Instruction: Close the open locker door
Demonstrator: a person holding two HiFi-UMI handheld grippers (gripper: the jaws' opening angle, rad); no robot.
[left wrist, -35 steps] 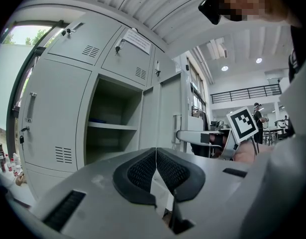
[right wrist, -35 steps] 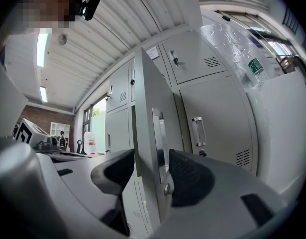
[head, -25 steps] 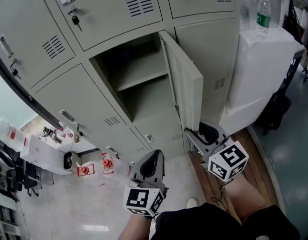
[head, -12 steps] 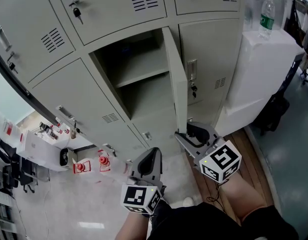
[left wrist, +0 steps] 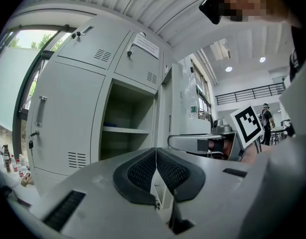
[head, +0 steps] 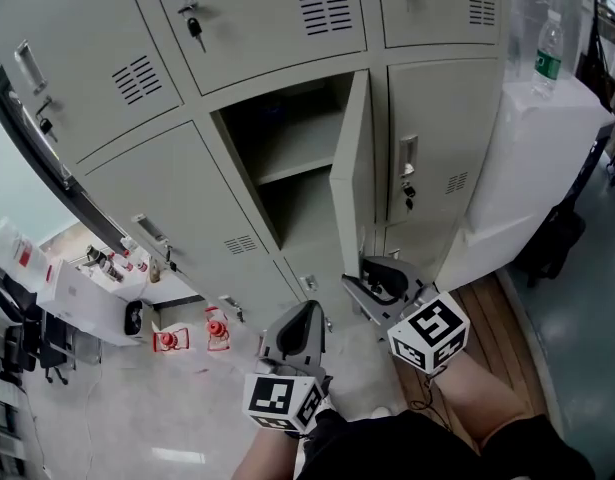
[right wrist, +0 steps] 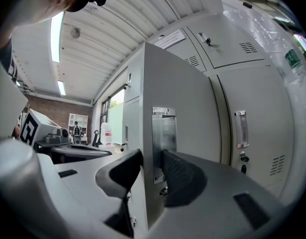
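Note:
The grey locker door [head: 352, 168] stands about halfway open, hinged on its right side, in front of the open compartment [head: 287, 158] with one shelf. My right gripper [head: 372, 280] straddles the door's lower free edge. In the right gripper view the door [right wrist: 187, 113] runs between the jaws of the right gripper [right wrist: 152, 156], which are closing. The left pad sits at the door's edge; a slim gap shows by the right pad, beside the handle plate [right wrist: 163, 128]. My left gripper [head: 299, 328] hangs lower left, away from the door. Its pads [left wrist: 143, 171] meet, empty.
Shut lockers with keys surround the open one. At the right, a white cabinet [head: 547, 138] carries a water bottle [head: 547, 53]. Small red items [head: 217, 328] and a white box [head: 77, 298] lie on the floor at the left. A wooden floor strip runs under the right arm.
The door has swung leftward, toward the compartment, with my right gripper following at its lower edge. The left gripper has hardly moved.

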